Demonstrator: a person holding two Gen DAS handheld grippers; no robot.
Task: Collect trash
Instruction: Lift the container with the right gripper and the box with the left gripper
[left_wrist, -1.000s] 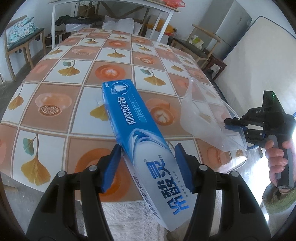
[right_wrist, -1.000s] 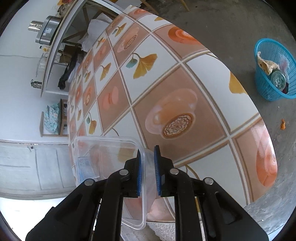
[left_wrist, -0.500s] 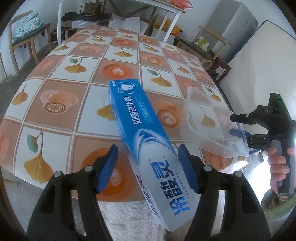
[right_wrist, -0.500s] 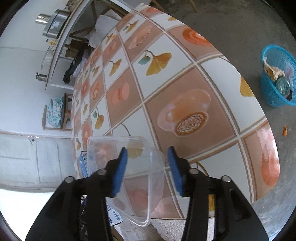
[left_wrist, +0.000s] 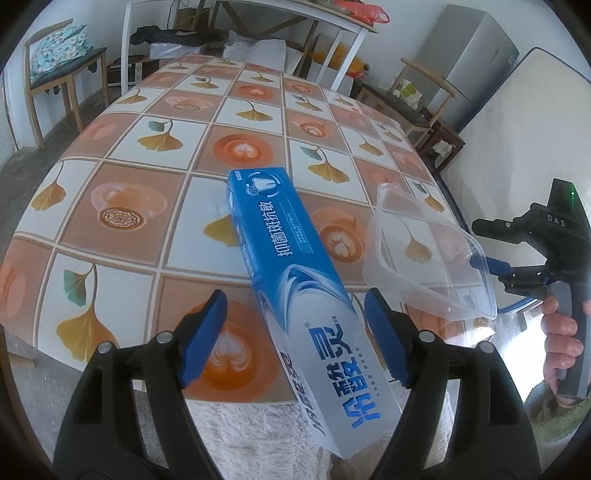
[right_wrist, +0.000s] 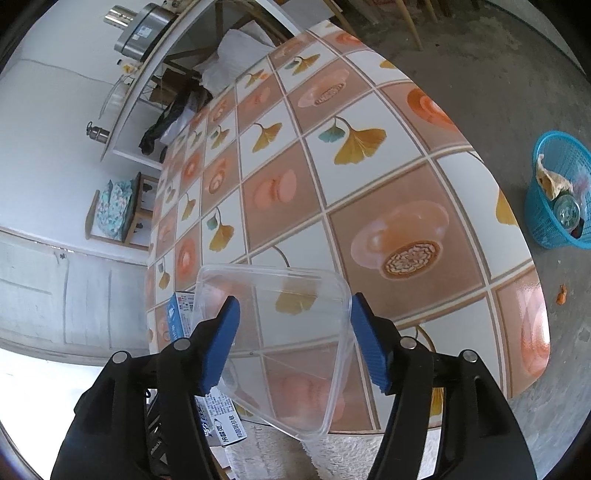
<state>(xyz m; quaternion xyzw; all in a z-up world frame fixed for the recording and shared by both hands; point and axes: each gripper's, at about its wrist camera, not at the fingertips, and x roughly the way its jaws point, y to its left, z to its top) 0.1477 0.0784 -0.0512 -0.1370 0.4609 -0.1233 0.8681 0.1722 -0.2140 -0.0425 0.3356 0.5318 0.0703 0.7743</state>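
You are working over a glossy table (left_wrist: 122, 155) covered in a tiled print of ginkgo leaves and coffee cups, its near edge dropping to a fuzzy cream trim. The toothpaste box (left_wrist: 295, 273) is lying there, a long rectangular carton of blue and silver card with printed characters, its near end jutting past the table edge toward you. Your left gripper (left_wrist: 295, 336) is sitting low at that edge with its ribbed blue pads spread wide on either side of the box, neither one touching the card, so it is holding nothing. Just to the right, the clear plastic container (right_wrist: 280, 339), thin, rectangular with rounded corners and a rolled rim, is tilting with its far end nearer the tabletop and its near end overhanging the edge. Your right gripper (right_wrist: 295, 343) is standing wide open around the container's near end; one pad is overlapping the rim in the right wrist view, but you cannot tell whether it is touching. In the left wrist view your right hand (left_wrist: 561, 332) is wrapping the grey handle, fingers curled. On the concrete floor beyond the far side of the table, a blue mesh basket (right_wrist: 543, 206) is holding crumpled paper and a round clear item.
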